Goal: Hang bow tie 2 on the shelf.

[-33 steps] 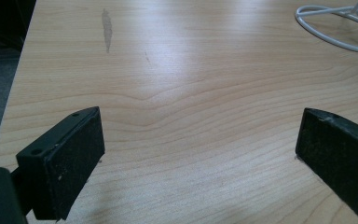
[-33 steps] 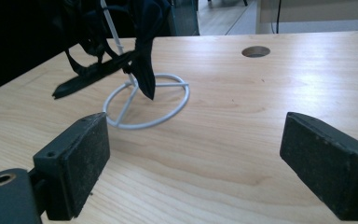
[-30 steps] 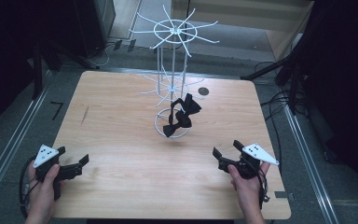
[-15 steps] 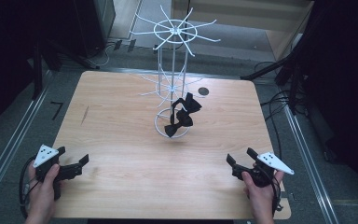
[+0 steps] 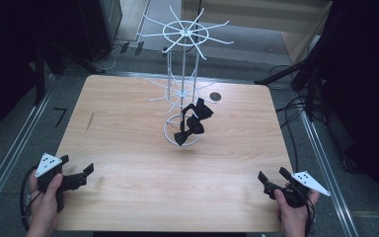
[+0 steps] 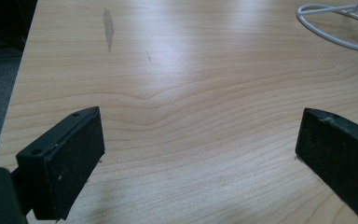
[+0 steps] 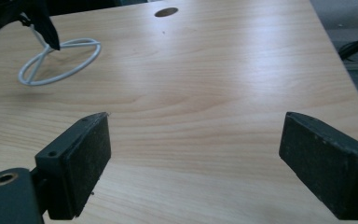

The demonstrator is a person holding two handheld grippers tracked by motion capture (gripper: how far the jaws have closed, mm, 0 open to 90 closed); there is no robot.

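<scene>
High view shows a white wire display rack (image 5: 182, 94) standing at the middle of the wooden table (image 5: 128, 128), with black bow ties (image 5: 191, 122) hanging low on it, above its ring base. The left gripper (image 5: 81, 173) sits at the table's near left corner, the right gripper (image 5: 271, 178) at the near right, both well apart from the rack. Each gripper's jaws are spread wide with only bare wood between them.

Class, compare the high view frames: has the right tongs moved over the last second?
Yes. The right tongs pulled back from the white wire rack, toward the table's near right corner.
</scene>
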